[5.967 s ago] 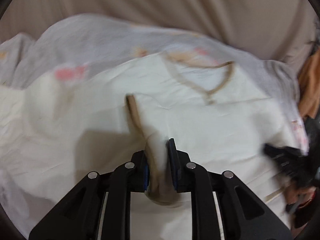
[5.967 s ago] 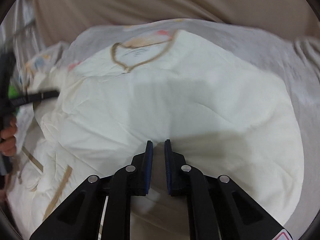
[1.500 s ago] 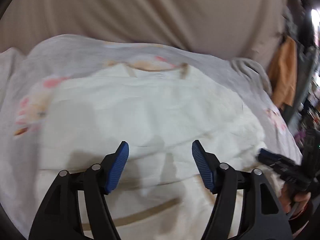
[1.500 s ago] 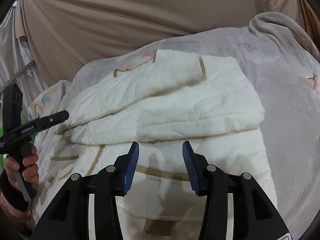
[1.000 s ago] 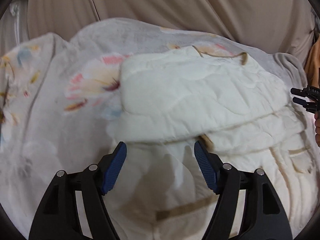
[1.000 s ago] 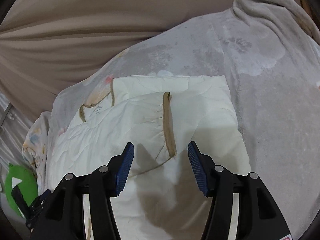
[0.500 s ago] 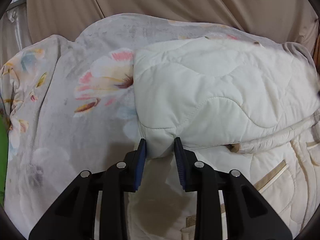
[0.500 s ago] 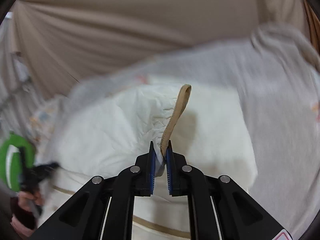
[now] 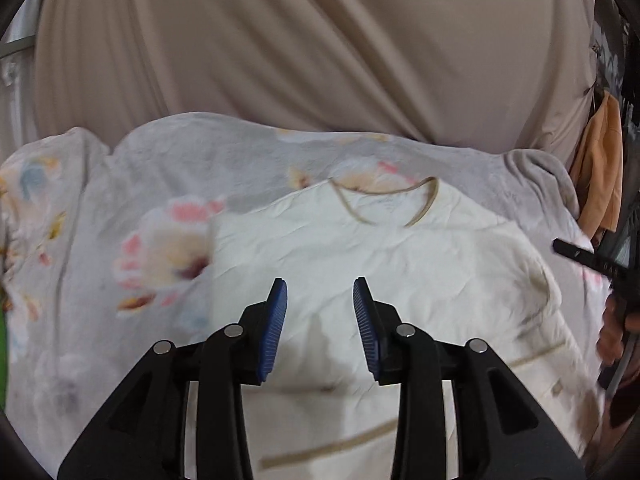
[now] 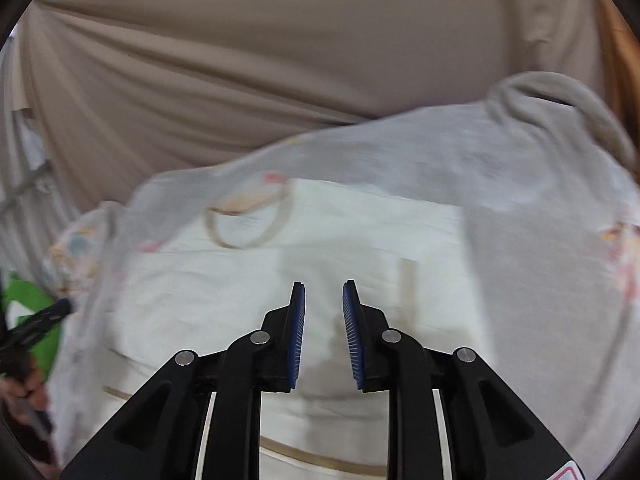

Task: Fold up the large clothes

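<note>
A cream quilted jacket (image 9: 380, 256) with tan trim lies folded on the bed, its tan neckline (image 9: 384, 204) at the far side. My left gripper (image 9: 320, 312) is open and empty above the jacket's near left part. In the right wrist view the same jacket (image 10: 360, 236) lies under my right gripper (image 10: 323, 312), which is open and empty. A tan cuff strip (image 10: 406, 280) lies just right of the right fingers. The other gripper shows at the frame edges: the right one (image 9: 588, 262) in the left view, the left one (image 10: 36, 324) in the right view.
A grey flowered blanket (image 9: 160, 248) covers the bed under the jacket. A beige curtain (image 9: 320, 48) hangs behind the bed. An orange garment (image 9: 600, 168) hangs at the far right. A green object (image 10: 28, 300) lies at the left edge of the right view.
Both grippers have let go: the left released the folded jacket edge, the right released the tan cuff. Both opened and drew back above the jacket, which now lies flat.
</note>
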A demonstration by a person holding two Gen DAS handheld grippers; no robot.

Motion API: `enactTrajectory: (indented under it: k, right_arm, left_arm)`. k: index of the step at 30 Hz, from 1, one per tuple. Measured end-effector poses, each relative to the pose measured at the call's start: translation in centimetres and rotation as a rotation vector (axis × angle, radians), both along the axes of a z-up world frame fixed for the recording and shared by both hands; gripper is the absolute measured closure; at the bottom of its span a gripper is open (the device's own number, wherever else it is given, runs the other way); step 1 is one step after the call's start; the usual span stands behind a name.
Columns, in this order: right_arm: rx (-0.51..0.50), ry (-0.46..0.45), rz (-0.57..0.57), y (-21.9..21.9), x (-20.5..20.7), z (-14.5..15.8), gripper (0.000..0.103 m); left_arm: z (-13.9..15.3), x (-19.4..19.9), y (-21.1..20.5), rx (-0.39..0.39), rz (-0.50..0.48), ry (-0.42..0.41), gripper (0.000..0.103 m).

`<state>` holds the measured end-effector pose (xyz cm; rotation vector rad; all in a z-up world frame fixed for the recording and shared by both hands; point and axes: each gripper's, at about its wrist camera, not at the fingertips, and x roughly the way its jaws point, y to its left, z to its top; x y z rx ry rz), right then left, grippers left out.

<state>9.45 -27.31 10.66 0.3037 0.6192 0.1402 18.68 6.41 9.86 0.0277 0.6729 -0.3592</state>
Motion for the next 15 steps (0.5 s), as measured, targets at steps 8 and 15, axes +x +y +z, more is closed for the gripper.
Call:
enactTrajectory:
  k: [8, 15]
  right_arm:
    - [-0.218, 0.127, 0.208, 8.6, 6.6, -6.3, 0.093]
    - [-0.054, 0.219, -0.052, -7.2, 1.7, -9.1, 0.103]
  left_arm:
    - [-8.0, 6.6, -5.1, 0.095, 0.034, 0.106, 0.068]
    - [-10.5, 4.7, 3.5, 0.124, 0.119, 0.144, 0.068]
